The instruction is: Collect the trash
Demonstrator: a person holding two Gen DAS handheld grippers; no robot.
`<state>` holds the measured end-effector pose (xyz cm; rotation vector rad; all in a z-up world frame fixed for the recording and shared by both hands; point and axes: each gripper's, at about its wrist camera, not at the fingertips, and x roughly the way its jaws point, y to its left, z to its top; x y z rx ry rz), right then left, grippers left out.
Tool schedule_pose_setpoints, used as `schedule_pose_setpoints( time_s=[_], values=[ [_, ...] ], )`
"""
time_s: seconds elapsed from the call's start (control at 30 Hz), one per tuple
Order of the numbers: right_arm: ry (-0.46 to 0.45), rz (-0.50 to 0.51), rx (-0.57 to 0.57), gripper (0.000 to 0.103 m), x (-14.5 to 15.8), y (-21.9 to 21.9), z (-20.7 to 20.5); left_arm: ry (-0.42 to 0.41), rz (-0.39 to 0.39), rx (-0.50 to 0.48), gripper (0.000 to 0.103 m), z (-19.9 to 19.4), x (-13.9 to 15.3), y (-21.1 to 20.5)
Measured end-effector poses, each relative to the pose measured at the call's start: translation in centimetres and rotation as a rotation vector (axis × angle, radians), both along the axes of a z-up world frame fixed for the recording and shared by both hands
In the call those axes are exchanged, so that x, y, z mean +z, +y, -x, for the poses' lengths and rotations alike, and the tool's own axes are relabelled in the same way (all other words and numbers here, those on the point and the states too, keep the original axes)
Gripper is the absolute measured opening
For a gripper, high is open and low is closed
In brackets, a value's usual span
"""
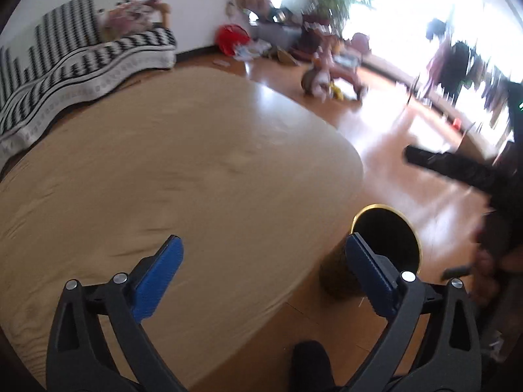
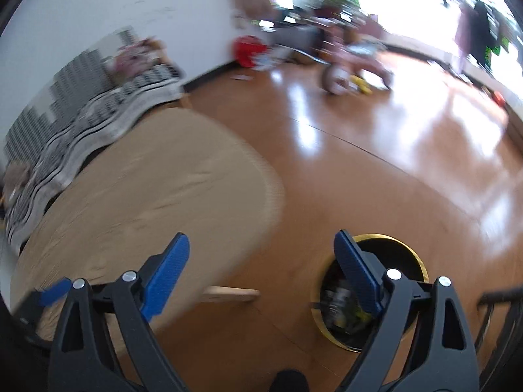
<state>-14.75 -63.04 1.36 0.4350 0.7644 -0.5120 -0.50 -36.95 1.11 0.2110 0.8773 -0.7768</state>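
Note:
A black trash bin with a gold rim [image 1: 387, 238] stands on the wood floor beside the round wooden table [image 1: 170, 170]. In the right wrist view the bin [image 2: 372, 290] sits below my right fingers, with several pieces of trash inside [image 2: 343, 307]. My left gripper [image 1: 264, 271] is open and empty, hovering over the table's near edge, its right finger in front of the bin. My right gripper [image 2: 261, 271] is open and empty, above the floor between table [image 2: 147, 202] and bin. The left gripper's blue fingertip [image 2: 54, 290] shows at the lower left of the right wrist view.
A sofa with a black-and-white striped cover [image 1: 65, 65] lies behind the table. A child's tricycle [image 1: 330, 75], a red object [image 1: 230, 37] and clutter sit on the floor by the far wall. The right gripper's black body [image 1: 457, 170] shows at right.

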Motion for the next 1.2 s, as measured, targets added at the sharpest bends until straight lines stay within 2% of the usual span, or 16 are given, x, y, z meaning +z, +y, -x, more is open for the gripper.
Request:
schedule_pose_setpoints(
  time_s=[0.1,0.23,0.37,0.43,0.5,0.67,0.77,1.2],
  values=[
    [-0.037,0.029,0.112,0.089,1.8,6.0,-3.3,-0.031,0.009,0.14,0.096,-1.8,2.2,7.7],
    [-0.07,0.097,0.267,0.091,3.3,15.2,-7.9,-0.019,0.05,0.305,0.096,-3.9,3.3,18.2],
    [-0.078,0.12,0.406,0.091,3.2,23.4,-12.0,-0.163,-0.047,0.546,0.096,-4.6,3.1,27.2],
    [-0.074,0.131,0.484,0.091,2.8,27.6,-13.7,-0.203,-0.077,0.612,0.096,-4.5,2.9,30.1],
    [-0.069,0.156,0.525,0.091,2.2,30.7,-14.8,-0.21,-0.091,0.652,0.096,-4.8,2.7,32.6],
    [-0.076,0.233,0.612,0.091,1.0,37.0,-17.0,-0.219,-0.116,0.718,0.096,-5.4,2.5,36.3],
    [-0.06,0.236,0.634,0.091,0.2,38.5,-17.8,-0.209,-0.082,0.751,0.096,-6.4,3.0,38.1],
    [-0.047,0.233,0.628,0.091,-0.4,37.4,-17.2,-0.165,-0.04,0.772,0.096,-6.4,2.5,39.0]
  ],
)
